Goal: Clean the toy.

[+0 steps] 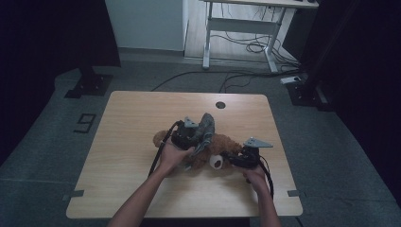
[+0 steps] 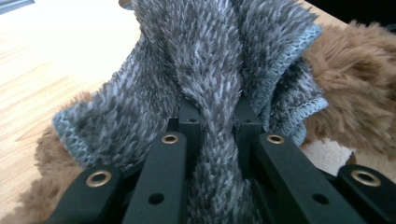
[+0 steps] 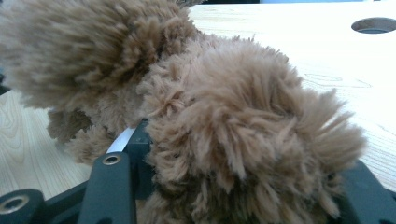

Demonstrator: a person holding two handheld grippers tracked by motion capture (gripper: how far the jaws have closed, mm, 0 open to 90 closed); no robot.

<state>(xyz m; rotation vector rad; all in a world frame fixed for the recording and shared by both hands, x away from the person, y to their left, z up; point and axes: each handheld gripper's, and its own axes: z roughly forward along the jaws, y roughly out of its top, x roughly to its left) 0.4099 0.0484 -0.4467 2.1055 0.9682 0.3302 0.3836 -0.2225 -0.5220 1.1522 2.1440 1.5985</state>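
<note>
My left gripper (image 1: 198, 137) sits over the brown plush bear (image 1: 222, 150), which lies near the middle of the worktop (image 1: 127, 156) and is my landmark here. The left fingers (image 2: 189, 123) stand narrow, pinched on a gathered fold of the grey knitted garment (image 2: 210, 70) that wraps the bear's body. In the left gripper view the fold runs straight up between the two black fingers, and loose grey cloth spreads to either side with its stitched hem showing. Brown fur lies behind it to the right and below it to the left.

My right gripper (image 1: 239, 161) is at the bear's right side, just beside its pale muzzle (image 1: 216, 162) in the high view. Its fingers (image 3: 135, 140) are partly apart and closed on a thick tuft of the bear's fur. Which part of the bear that is I cannot tell, since fur hides much of the right finger.

Left of the bear the worktop is bare wood out to its left edge. Behind the bear there is open wood up to a round hole (image 1: 220, 105) near the far edge. Right of the bear the edge is nearer, close to my right hand (image 1: 255, 176). In front of the bear, my forearms cross the near strip of wood.
</note>
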